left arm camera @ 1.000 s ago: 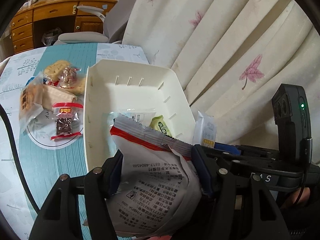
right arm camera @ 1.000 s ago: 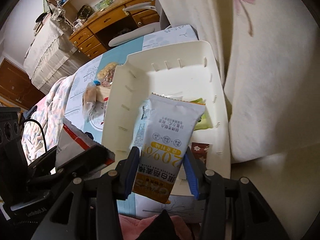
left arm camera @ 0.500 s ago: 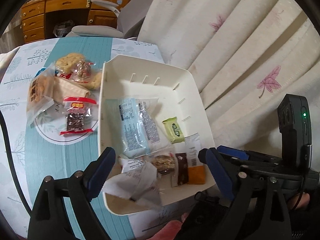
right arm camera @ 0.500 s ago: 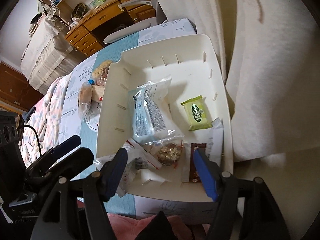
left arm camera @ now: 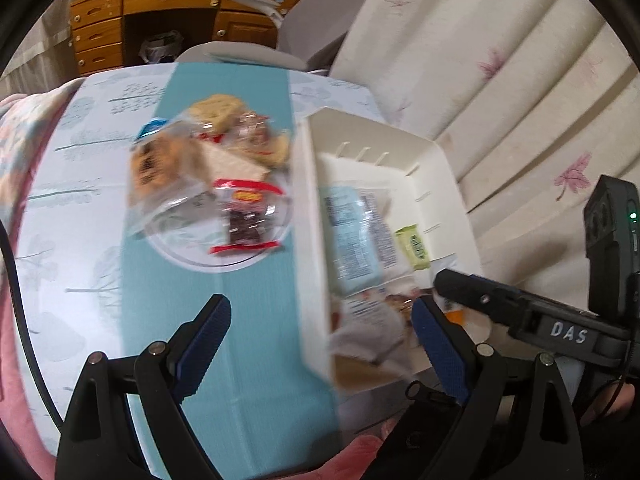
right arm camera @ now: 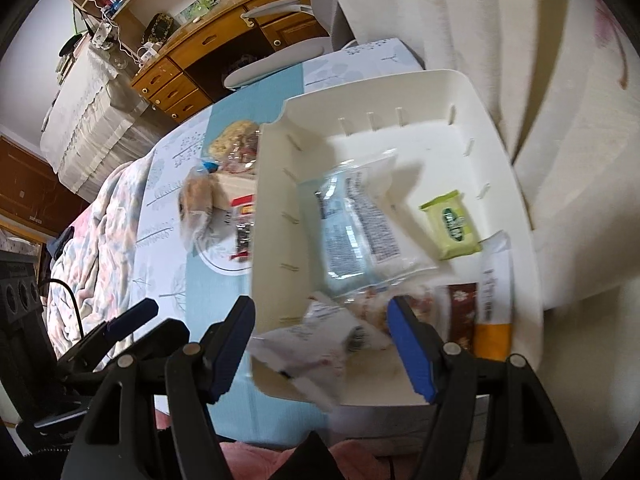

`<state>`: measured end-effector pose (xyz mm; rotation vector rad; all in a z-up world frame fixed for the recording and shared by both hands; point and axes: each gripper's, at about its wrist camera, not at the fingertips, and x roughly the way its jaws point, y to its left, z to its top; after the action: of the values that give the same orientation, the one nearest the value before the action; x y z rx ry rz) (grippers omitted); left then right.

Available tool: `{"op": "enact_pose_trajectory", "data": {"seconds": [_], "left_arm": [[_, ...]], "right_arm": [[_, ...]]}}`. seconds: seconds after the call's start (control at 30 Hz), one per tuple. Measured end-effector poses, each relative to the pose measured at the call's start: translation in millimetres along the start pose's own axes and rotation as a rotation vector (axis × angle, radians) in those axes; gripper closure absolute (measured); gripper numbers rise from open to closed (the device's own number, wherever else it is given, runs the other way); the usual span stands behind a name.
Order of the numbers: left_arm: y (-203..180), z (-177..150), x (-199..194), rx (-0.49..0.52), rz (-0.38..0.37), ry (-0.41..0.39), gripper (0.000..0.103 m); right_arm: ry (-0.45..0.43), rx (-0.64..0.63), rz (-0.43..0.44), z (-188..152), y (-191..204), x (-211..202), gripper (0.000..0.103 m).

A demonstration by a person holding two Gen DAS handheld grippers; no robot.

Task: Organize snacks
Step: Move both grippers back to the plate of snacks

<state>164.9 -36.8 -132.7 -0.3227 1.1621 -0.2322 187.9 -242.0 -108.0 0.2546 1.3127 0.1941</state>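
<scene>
Clear plate (left arm camera: 188, 256): stands on the teal strip of the tablecloth (left arm camera: 256, 360), left of the bin and just beside its left wall. Holds a heap of wrapped snacks: a clear bag of brown biscuits (left arm camera: 156, 164) at the left, a pale wafer-like pack (left arm camera: 224, 162) in the middle, a yellowish cake (left arm camera: 218, 106) at the far edge, and a red-trimmed packet of dark pieces (left arm camera: 246, 220) nearest the camera. In the right wrist view the bin's left wall hides much of this heap.

White plastic bin (right arm camera: 272, 240): open-topped, with small slots along its walls, at the table's right side against the leaf-print curtain (left arm camera: 520, 92). Contents, left to right: a crumpled white wrapper with printed text (right arm camera: 316, 336) at the near left corner; a light-blue and clear packet (right arm camera: 344, 232) lying across the middle; a small clear pack of brownish bits (right arm camera: 372, 312), blurred; a green wrapped piece (right arm camera: 450, 226) towards the right wall; a dark brown bar (right arm camera: 462, 312); a white pouch with an orange end (right arm camera: 494, 304) along the right wall.

Left gripper (left arm camera: 320, 340): over the bare tablecloth and the bin's near left edge, jaws spread wide with nothing between the pads.

Right gripper (right arm camera: 322, 344): above the bin's near edge, jaws parted and gripping nothing; the crumpled wrapper lies below the gap.

Surroundings: a wooden desk (right arm camera: 208, 48) with drawers and a grey chair (left arm camera: 304, 36) beyond the table; a floral blanket (right arm camera: 96, 208) at the left.
</scene>
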Motion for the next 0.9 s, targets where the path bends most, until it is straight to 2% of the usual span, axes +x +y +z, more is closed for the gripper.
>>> {"op": "enact_pose_trajectory", "data": {"seconds": [0.5, 0.7, 0.9], "left_arm": [[116, -6, -48, 0.010, 0.089, 0.049, 0.012], [149, 8, -61, 0.031, 0.103, 0.055, 0.012], [166, 29, -60, 0.011, 0.094, 0.079, 0.012]], "right_arm": [[-0.116, 0.056, -0.013, -39, 101, 23, 0.034], [-0.197, 0.079, -0.042, -52, 131, 34, 0.034], [-0.281, 0.050, -0.101, -63, 154, 41, 0.034]]}}
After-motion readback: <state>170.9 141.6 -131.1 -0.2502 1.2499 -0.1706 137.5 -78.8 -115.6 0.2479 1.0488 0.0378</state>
